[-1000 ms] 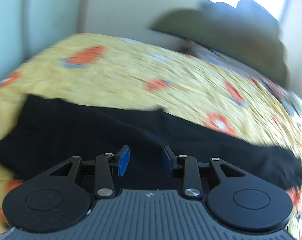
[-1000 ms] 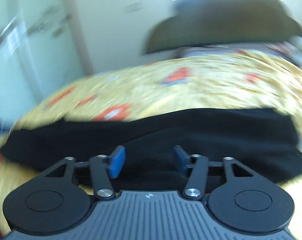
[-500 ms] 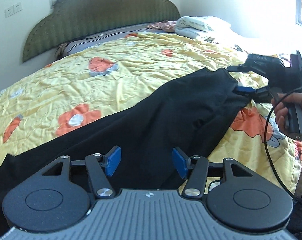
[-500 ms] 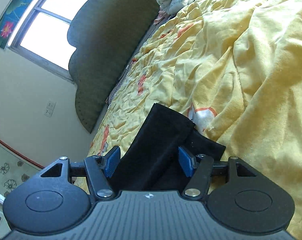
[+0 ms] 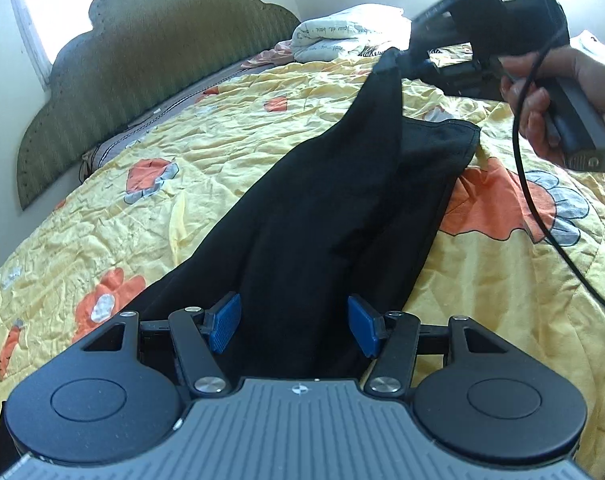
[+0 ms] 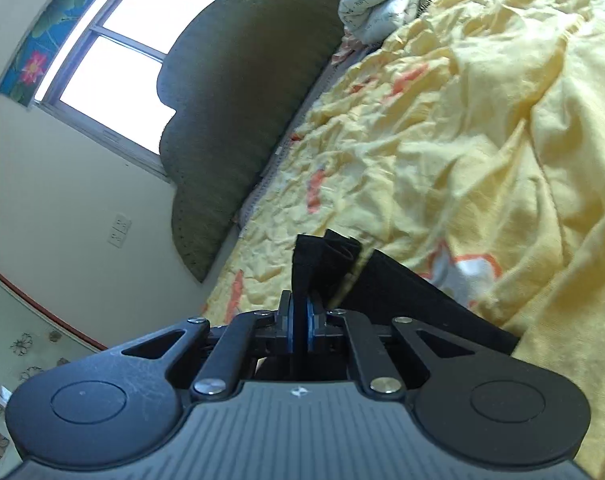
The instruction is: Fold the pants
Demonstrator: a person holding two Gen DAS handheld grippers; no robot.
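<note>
Pants (image 5: 334, 216) on bed (image 5: 206, 152) (yellow quilt)

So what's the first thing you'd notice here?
The long black pants stretched across the yellow flowered bedspread. At their far end the right gripper pinches one corner and lifts it, while the left gripper hangs open over the near end. A green headboard stands behind.

The black pants (image 5: 322, 216) lay lengthwise across the bedspread, one end pulled up off it to a narrow peak while the layer beside that end lay flat. In the right wrist view the raised edge (image 6: 322, 264) showed bunched folds.
</note>
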